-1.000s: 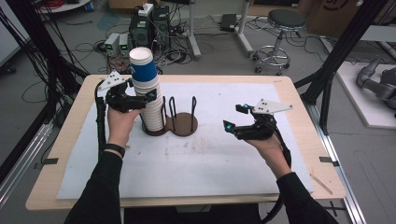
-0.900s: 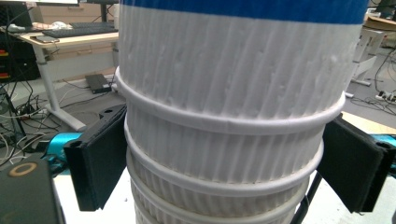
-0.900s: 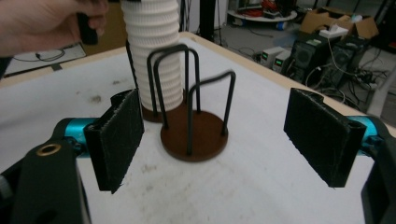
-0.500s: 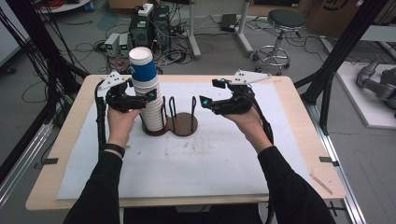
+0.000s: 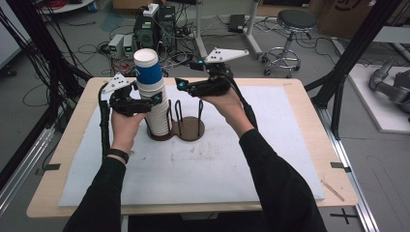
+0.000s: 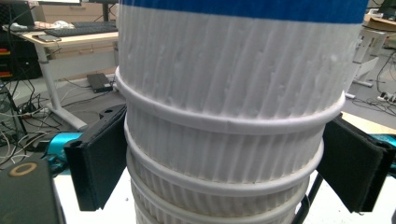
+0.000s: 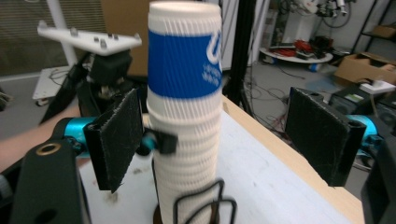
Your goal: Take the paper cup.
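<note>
High view: left claw (image 5: 155,99) clamped around cup stack (image 5: 153,99), right claw (image 5: 180,85) raised alongside.

A tall stack of white ribbed paper cups (image 5: 154,99), the top one banded blue, stands in a dark round wire-post holder (image 5: 186,128) on the white-matted wooden tabletop (image 5: 290,145). The left tool (image 5: 153,100) clasps the stack's middle. The right tool (image 5: 180,84) hovers open beside the top cup.

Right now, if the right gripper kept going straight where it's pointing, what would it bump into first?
Probably the stack of paper cups, near its blue-banded top. The right gripper has open jaws aimed at it.
</note>
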A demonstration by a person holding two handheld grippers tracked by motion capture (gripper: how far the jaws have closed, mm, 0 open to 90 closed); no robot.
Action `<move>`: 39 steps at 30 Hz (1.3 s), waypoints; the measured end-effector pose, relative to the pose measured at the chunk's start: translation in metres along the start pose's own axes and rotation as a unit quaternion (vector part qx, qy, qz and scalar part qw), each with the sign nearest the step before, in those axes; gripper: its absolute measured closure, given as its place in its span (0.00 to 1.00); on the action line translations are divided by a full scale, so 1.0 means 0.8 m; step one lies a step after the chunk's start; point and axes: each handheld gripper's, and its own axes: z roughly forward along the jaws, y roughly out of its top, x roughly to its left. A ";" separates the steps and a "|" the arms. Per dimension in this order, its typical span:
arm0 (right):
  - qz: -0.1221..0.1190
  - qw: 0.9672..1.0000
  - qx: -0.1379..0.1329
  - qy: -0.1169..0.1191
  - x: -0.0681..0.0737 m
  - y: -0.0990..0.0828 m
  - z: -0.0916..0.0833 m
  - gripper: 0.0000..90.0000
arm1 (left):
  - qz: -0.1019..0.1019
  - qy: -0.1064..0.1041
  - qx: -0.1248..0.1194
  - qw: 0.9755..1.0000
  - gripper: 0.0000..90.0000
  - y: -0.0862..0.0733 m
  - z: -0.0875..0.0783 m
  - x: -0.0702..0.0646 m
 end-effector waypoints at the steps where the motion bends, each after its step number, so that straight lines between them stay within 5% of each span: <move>1: 0.000 1.000 0.000 0.000 0.000 0.000 0.000 0.22 | 0.000 0.000 0.000 1.000 0.13 0.000 0.000 0.000; 9: 0.035 0.999 -0.014 0.022 0.005 0.037 0.047 0.23 | 0.004 0.000 0.002 1.000 0.13 0.001 0.000 -0.002; 17: 0.023 1.000 0.005 0.011 0.017 0.063 0.080 0.22 | 0.003 0.001 0.003 1.000 0.13 0.001 0.000 -0.002; 21: 0.037 0.999 0.006 0.014 0.013 0.068 0.090 0.22 | 0.004 0.002 0.003 1.000 0.13 0.001 0.001 -0.003; 23: 0.031 0.999 0.025 0.017 0.013 0.071 0.096 0.22 | 0.004 0.003 0.002 1.000 0.13 0.001 0.001 -0.004; 26: 0.030 0.999 0.041 0.014 0.013 0.070 0.102 0.24 | 0.002 0.004 0.003 1.000 0.13 0.001 0.001 -0.003; 28: 0.032 0.998 0.040 0.031 0.012 0.070 0.103 0.33 | 0.002 0.005 0.003 1.000 0.13 0.001 0.001 -0.002; 39: 0.015 0.999 0.022 0.020 0.018 0.075 0.098 0.34 | 0.003 0.002 0.007 1.000 0.13 0.002 0.000 -0.002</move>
